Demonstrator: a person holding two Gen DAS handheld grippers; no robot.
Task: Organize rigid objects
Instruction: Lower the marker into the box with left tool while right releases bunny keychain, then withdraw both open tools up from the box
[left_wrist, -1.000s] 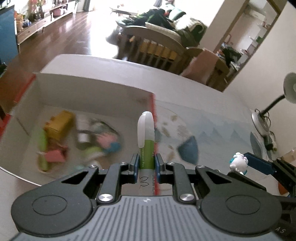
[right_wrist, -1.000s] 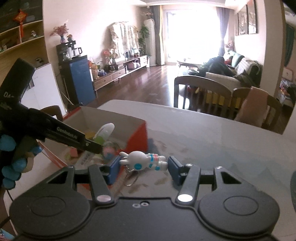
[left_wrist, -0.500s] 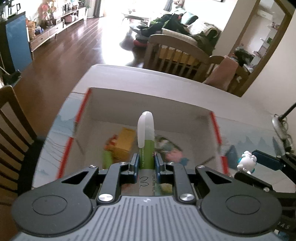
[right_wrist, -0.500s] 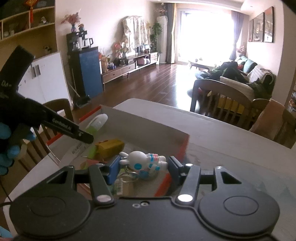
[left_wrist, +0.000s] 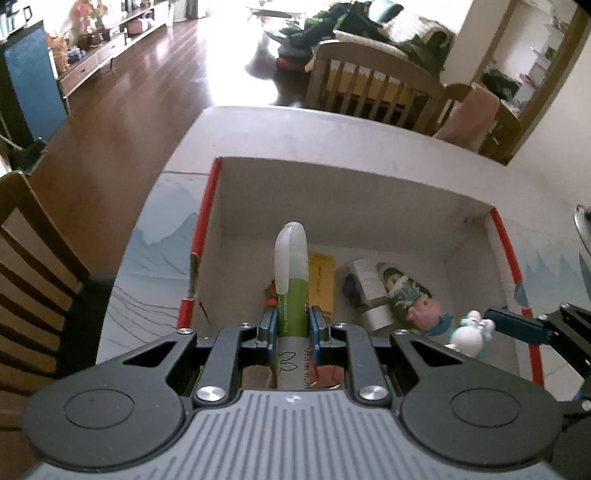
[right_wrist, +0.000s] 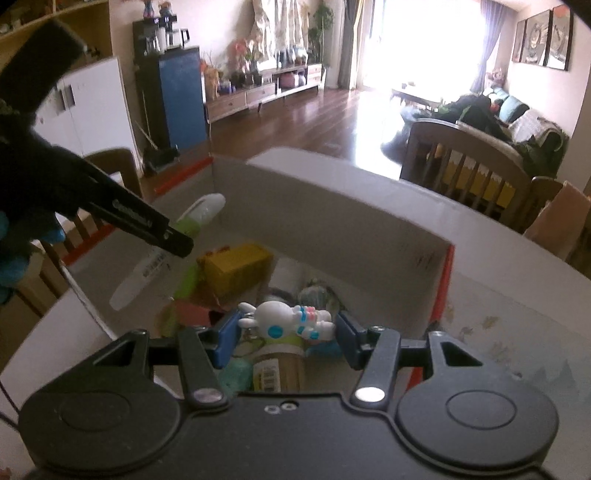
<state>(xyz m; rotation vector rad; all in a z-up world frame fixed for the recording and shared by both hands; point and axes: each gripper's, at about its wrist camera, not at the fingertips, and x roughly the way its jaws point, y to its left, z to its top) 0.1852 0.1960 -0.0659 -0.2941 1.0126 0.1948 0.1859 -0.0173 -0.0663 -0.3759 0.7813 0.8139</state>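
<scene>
My left gripper (left_wrist: 291, 326) is shut on a green and white marker pen (left_wrist: 291, 280) and holds it above the open cardboard box (left_wrist: 354, 199); the pen also shows in the right wrist view (right_wrist: 184, 229). My right gripper (right_wrist: 284, 334) is shut on a white and blue rabbit keychain figure (right_wrist: 284, 321), held over the box's right part; the figure also shows in the left wrist view (left_wrist: 469, 334). Inside the box lie a yellow block (right_wrist: 232, 264), a small pink toy (left_wrist: 424, 308) and other small items.
The box has red edges (left_wrist: 506, 243) and stands on a pale table with a mountain print (left_wrist: 159, 236). A wooden chair (left_wrist: 33, 266) stands at the left. More chairs (right_wrist: 461, 173) stand beyond the table's far side. A lamp base (left_wrist: 581, 221) is at the right.
Both grippers have moved left and forward over the box, each still holding its object. The box interior now lies directly under both.
</scene>
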